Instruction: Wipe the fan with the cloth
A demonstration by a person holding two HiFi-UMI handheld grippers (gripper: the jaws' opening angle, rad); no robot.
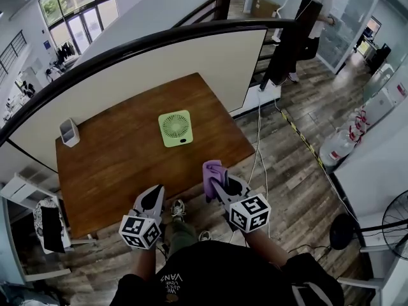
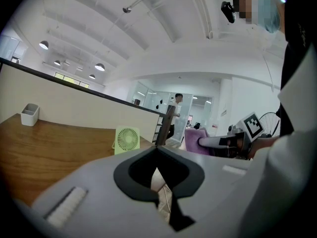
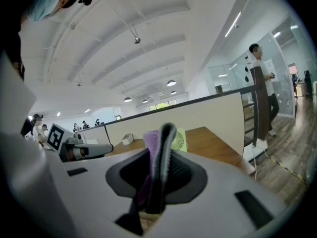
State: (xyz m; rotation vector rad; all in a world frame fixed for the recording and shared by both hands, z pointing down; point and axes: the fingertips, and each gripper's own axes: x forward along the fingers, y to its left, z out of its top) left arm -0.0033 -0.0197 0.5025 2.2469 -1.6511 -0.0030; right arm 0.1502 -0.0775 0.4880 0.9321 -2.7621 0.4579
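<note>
A small light-green square fan point(image 1: 175, 128) stands near the middle of the wooden table point(image 1: 115, 164); it also shows as the fan point(image 2: 127, 140) and, partly hidden, as the fan point(image 3: 179, 139). My right gripper point(image 1: 214, 174) hovers off the table's near edge, shut on a purple cloth point(image 1: 212, 173); the cloth point(image 3: 153, 152) sticks up between its jaws. My left gripper point(image 1: 153, 197) is held beside it over the near edge, shut and empty; its jaws meet at the tip point(image 2: 157, 148). Both point toward the fan, well short of it.
A white box point(image 1: 69, 132) sits at the table's far left corner. A curved partition with a black rail point(image 1: 191, 34) backs the table. A person point(image 1: 312, 24) stands beyond it. Cables point(image 1: 258, 139) run on the floor to the right, and a standing fan point(image 1: 392, 225) is at right.
</note>
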